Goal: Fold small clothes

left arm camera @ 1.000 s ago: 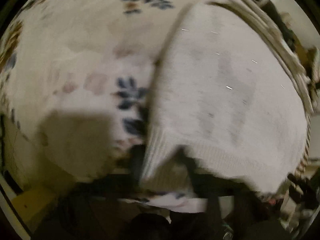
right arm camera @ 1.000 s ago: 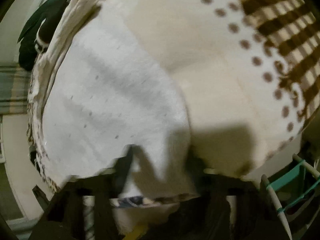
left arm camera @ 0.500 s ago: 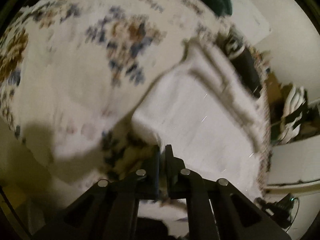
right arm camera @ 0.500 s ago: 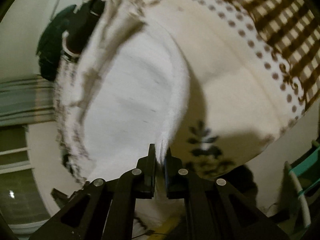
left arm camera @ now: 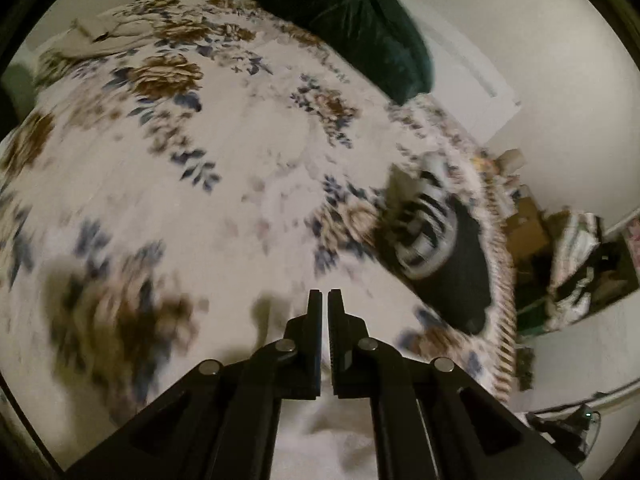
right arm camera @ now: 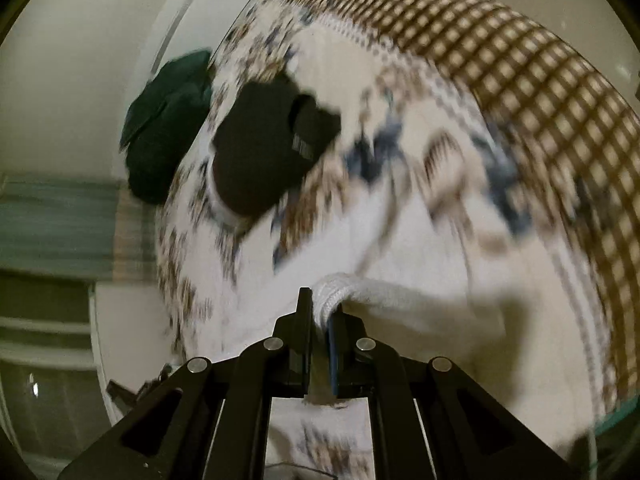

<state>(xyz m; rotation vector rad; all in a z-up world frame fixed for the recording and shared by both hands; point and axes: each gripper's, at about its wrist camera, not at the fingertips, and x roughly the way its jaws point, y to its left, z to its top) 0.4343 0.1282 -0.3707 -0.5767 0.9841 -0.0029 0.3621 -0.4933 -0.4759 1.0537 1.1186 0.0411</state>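
Note:
My right gripper (right arm camera: 320, 304) is shut on the ribbed edge of a white knit garment (right arm camera: 408, 312), which trails off to the right over the bed. My left gripper (left arm camera: 325, 300) has its jaws nearly together; white cloth (left arm camera: 320, 440) hangs below and behind the fingers, and whether it is pinched between them I cannot tell. Both grippers are held above a floral bedspread (left arm camera: 200, 184). A black garment with a striped band (left arm camera: 440, 248) lies near the bed's right edge; it also shows in the right wrist view (right arm camera: 264, 148).
A dark green cushion (left arm camera: 352, 20) lies at the bed's far end, also visible in the right wrist view (right arm camera: 164, 136). A beige folded cloth (left arm camera: 104, 36) lies far left. A brown checked blanket (right arm camera: 520, 92) covers the right side. Clutter (left arm camera: 568, 256) stands on the floor beside the bed.
Both grippers have lifted and tilted up; the white garment that filled both views now hangs below them, and the bedspread and black garment are exposed.

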